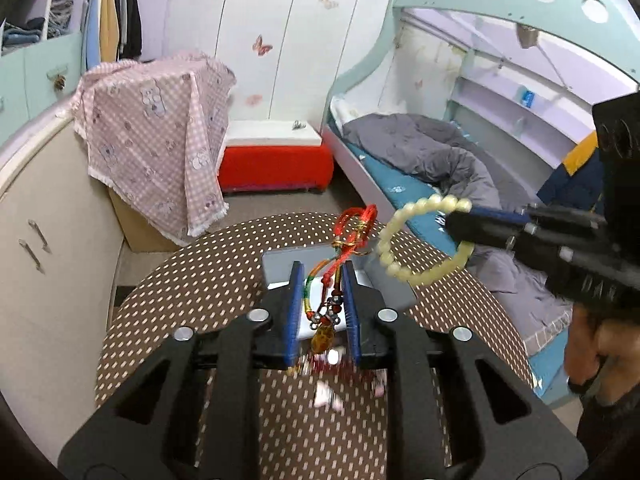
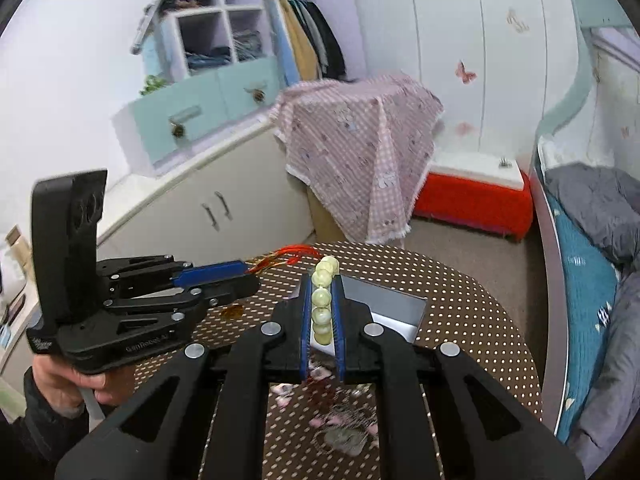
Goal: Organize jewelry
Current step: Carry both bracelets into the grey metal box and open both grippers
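My left gripper (image 1: 322, 276) is shut on a red braided cord bracelet (image 1: 356, 224) with coloured threads and an amber pendant (image 1: 323, 338) hanging between the pads. It holds it above the grey jewelry box (image 1: 276, 268). My right gripper (image 2: 324, 284) is shut on a pale yellow-green bead bracelet (image 2: 323, 300) and holds it over the same box (image 2: 384, 300). In the left wrist view the bead bracelet (image 1: 404, 268) hangs as a ring to the right of the red cord. In the right wrist view the left gripper (image 2: 244, 276) shows at left with the red cord (image 2: 296, 254).
The box stands on a round table with a brown dotted cloth (image 1: 180, 300). Blurred pink and red pieces (image 2: 332, 412) lie on the cloth near me. A bed (image 1: 420, 168), a red bench (image 1: 276, 164) and a pink-draped stand (image 1: 156, 132) are behind.
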A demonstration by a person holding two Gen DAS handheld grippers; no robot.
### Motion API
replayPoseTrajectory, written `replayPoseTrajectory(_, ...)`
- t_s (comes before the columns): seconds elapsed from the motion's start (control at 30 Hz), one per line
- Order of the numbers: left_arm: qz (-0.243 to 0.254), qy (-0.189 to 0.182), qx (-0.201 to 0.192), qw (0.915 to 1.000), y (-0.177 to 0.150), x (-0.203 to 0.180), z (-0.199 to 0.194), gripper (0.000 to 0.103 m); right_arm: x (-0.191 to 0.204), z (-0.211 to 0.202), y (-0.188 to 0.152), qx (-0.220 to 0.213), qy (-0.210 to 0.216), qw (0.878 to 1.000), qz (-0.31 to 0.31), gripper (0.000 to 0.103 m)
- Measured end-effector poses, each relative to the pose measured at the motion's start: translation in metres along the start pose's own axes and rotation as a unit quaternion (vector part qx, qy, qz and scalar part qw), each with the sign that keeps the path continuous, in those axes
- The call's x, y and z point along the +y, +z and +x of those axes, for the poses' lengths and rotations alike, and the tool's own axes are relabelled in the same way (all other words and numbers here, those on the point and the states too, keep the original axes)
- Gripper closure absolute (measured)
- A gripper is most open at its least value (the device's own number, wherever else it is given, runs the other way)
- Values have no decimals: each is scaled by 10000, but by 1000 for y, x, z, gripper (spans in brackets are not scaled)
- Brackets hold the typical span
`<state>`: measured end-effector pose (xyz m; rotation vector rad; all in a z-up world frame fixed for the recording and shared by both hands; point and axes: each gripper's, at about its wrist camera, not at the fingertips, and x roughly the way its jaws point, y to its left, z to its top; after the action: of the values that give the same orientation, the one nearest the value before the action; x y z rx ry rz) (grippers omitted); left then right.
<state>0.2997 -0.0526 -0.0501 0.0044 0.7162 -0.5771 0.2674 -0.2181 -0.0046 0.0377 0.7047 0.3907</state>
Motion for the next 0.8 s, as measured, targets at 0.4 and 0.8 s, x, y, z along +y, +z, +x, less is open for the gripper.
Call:
replayPoseTrajectory(0.4,-331,937,-185,9949,-10,16,12,7,-52,6,-15,-108,-352,9955,871,7)
replayPoseTrajectory(0.8,-164,1392,-709,9876,-51,2,-44,7,-30,-58,-48,-703,-856,9912,721,7)
